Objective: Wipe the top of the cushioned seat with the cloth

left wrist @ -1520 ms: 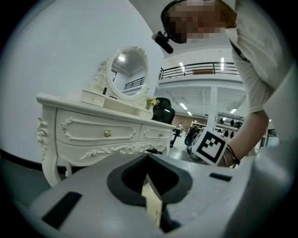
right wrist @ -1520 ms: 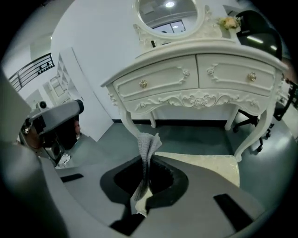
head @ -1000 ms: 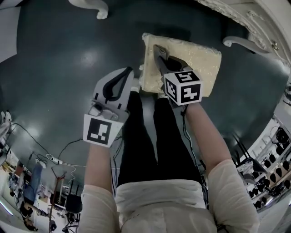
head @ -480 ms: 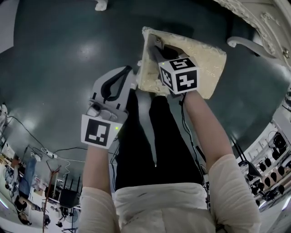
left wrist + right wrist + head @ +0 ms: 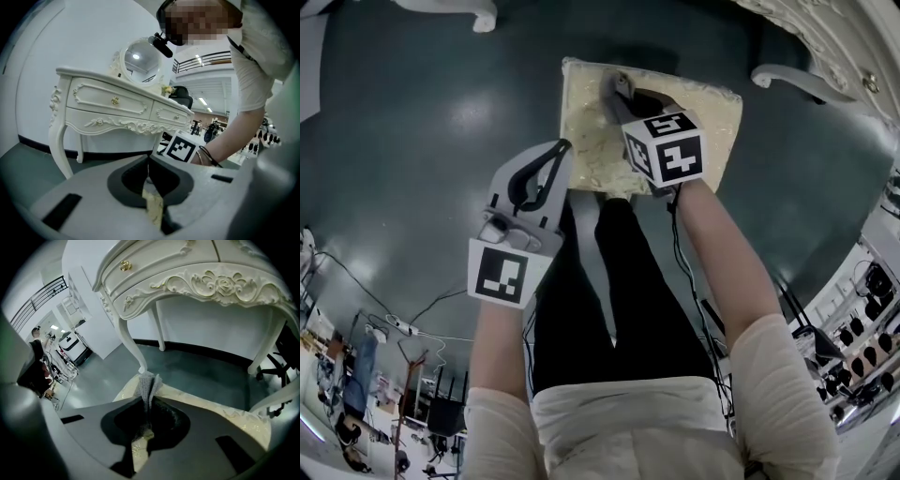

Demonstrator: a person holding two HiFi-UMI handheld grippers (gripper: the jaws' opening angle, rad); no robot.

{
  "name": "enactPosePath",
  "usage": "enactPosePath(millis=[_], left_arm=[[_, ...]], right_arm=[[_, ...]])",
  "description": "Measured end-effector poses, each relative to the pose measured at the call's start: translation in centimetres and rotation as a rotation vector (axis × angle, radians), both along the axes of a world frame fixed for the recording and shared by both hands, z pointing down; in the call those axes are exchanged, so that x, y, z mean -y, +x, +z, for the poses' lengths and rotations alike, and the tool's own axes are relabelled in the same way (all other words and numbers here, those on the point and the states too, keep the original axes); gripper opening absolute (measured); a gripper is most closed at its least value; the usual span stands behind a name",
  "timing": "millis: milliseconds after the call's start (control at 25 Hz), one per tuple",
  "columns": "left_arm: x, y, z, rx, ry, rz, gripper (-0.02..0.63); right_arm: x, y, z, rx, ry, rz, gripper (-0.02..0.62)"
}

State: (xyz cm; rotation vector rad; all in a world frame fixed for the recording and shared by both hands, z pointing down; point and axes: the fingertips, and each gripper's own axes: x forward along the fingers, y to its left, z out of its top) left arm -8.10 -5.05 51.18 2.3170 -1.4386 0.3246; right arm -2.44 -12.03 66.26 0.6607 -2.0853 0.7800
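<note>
I am watching the right hand-held gripper (image 5: 617,97) reaching out over the cushioned seat (image 5: 703,112), and its jaws are clamping the grey cloth (image 5: 612,86). In the right gripper view the cloth (image 5: 147,383) is standing up between the closed jaws, with its loose end poking past the tips toward the seat's far left corner. I cannot tell whether it is pressing on the cream fabric (image 5: 206,406) or only riding just above it. The left hand-held gripper (image 5: 563,147) is sitting just beside the seat's left edge, over the dark floor (image 5: 412,141). Its jaws are meeting with nothing between them, and a sliver of cream seat (image 5: 153,206) is showing through the slot below them. The right gripper's marker cube (image 5: 180,147) is peeking over the left jaws, with the person's forearm (image 5: 234,136) behind it. The white carved dressing table (image 5: 197,277) is standing just beyond the seat.
</note>
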Motion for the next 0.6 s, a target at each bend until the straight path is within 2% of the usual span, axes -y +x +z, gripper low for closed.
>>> enactPosePath(millis=[160,320,600], left_arm=[[-0.1,2.0,0.4,0.016,-0.016,0.040,0.003],[0.1,3.8,0.3,0.000,-0.008,0.064,0.003],[2.4,9.1,0.0,-0.008,-0.008,0.118,0.003]], right_arm=[[0.5,2.2,-0.1,0.004,0.006,0.020,0.031],[0.6,4.5,-0.2,0.004,0.008,0.049,0.031],[2.4,10.9,0.1,-0.019,-0.002,0.087,0.031]])
